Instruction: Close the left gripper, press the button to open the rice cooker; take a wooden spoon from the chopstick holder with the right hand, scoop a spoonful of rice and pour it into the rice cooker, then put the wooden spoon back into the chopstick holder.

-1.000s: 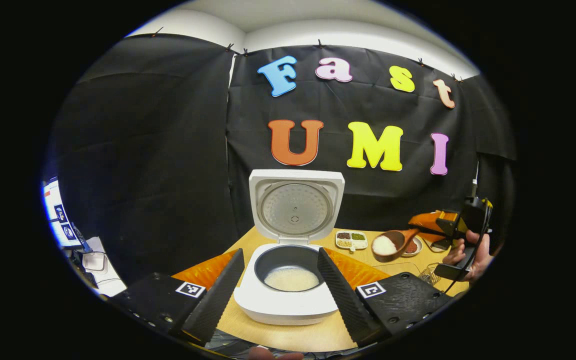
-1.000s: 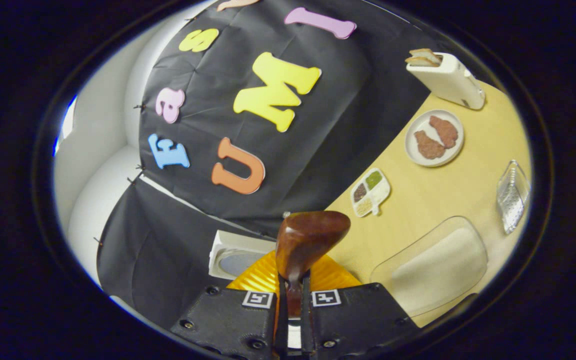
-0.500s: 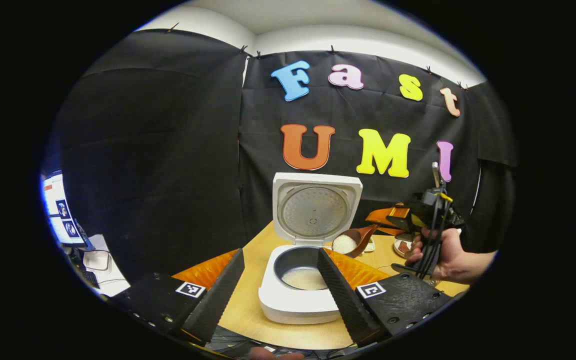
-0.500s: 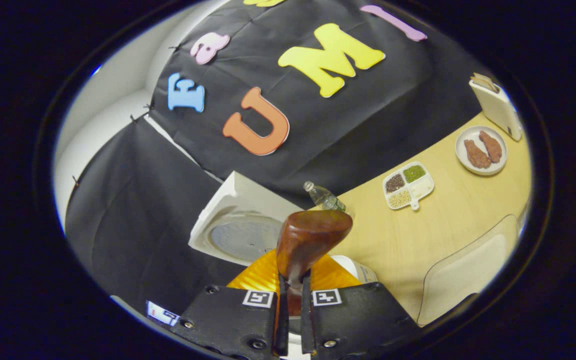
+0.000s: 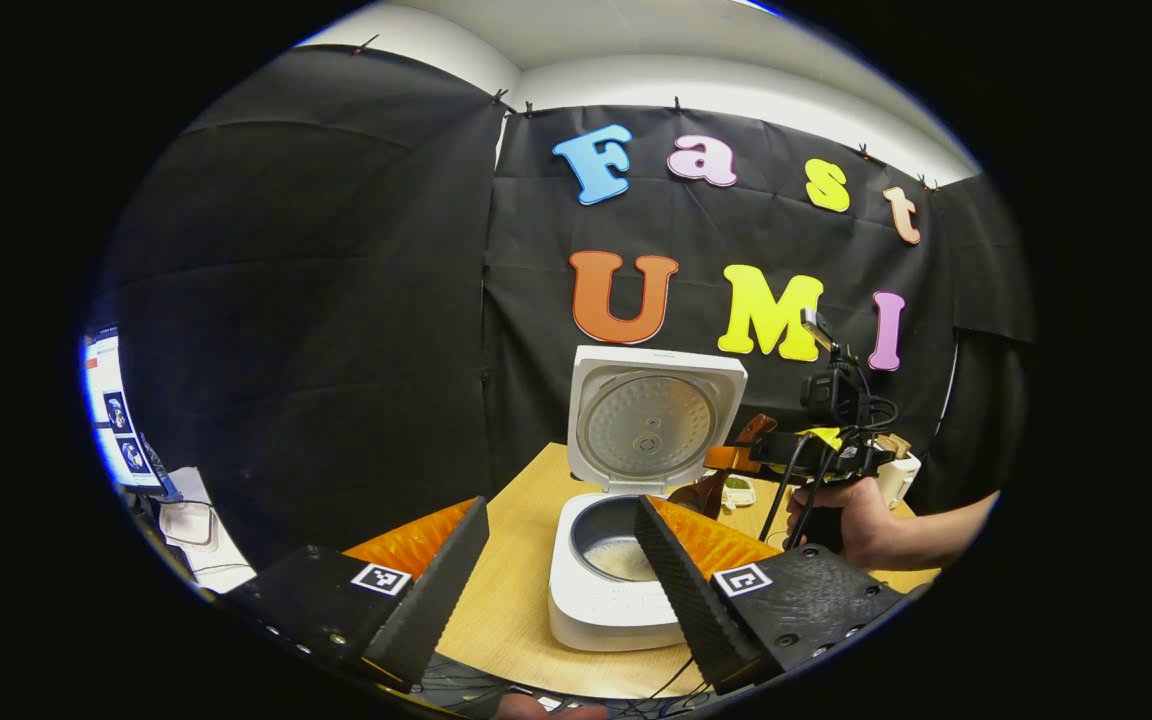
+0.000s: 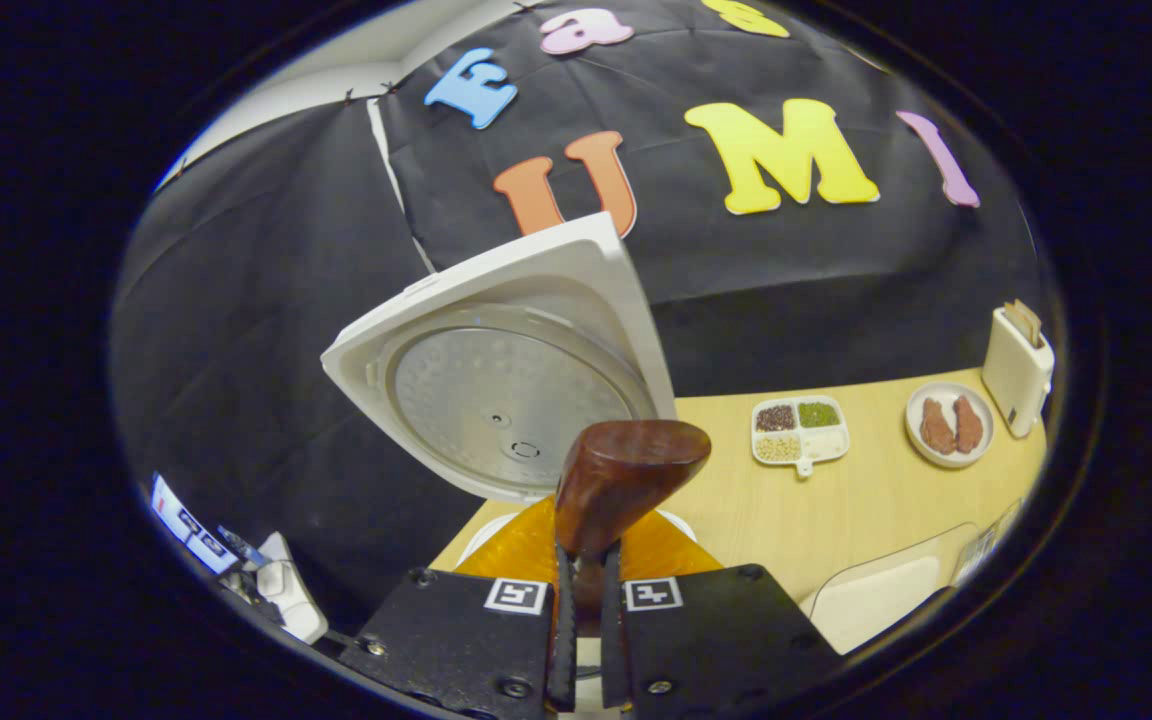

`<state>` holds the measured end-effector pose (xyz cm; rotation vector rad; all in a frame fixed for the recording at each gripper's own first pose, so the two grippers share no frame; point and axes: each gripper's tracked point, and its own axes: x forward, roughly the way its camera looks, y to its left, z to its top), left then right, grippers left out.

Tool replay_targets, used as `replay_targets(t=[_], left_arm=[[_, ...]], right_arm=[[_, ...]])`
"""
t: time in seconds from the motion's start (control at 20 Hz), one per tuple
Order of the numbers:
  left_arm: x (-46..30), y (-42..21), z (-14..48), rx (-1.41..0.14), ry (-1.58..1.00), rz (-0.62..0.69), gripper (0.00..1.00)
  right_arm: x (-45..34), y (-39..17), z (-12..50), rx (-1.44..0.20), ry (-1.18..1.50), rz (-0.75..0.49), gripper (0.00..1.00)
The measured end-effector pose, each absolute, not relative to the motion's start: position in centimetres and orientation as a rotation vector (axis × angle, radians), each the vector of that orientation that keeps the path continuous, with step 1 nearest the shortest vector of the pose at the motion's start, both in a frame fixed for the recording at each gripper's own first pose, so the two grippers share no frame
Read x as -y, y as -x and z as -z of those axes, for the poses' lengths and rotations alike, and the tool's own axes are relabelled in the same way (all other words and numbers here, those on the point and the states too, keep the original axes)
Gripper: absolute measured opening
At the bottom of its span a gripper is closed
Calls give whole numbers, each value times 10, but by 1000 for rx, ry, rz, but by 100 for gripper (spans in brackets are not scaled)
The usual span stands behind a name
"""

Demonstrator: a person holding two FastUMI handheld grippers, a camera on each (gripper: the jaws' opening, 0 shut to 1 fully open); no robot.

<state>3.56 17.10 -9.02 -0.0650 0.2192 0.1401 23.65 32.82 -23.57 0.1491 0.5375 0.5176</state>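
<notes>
Wooden spoon (image 6: 626, 480): clamped by its handle between the narrow fingers of the right gripper (image 6: 584, 640), long axis running forward along those fingers, bowl end leading toward the rice cooker (image 5: 626, 560) and its back turned to the camera, so any load cannot be told. In the left gripper view the spoon (image 5: 711, 485) hangs just beside the cooker's pot rim, on the side of the hand (image 5: 851, 515) that carries the right gripper. Rice cooker: lid (image 6: 506, 370) upright and open, so the button press reads as done; pale rice lies in the pot. Judged stage: pouring at hand; return to the chopstick holder outstanding. Left gripper (image 5: 561, 570): fingers spread wide, empty, fronting the cooker. Desk (image 6: 836, 500): beyond the cooker, a divided dish (image 6: 798, 430), a plate (image 6: 946, 425), a toaster (image 6: 1016, 370).
</notes>
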Motion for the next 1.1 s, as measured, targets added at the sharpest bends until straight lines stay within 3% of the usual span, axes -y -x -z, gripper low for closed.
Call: replay_targets(t=[0.7, 1.1], left_arm=[[-181, -24, 89, -189, 88, -116, 95], [-177, -20, 86, -181, 89, -119, 95]], right_arm=[[-365, -213, 169, -181, 404, -590, 15], [-356, -214, 164, -225, 304, -571, 15]])
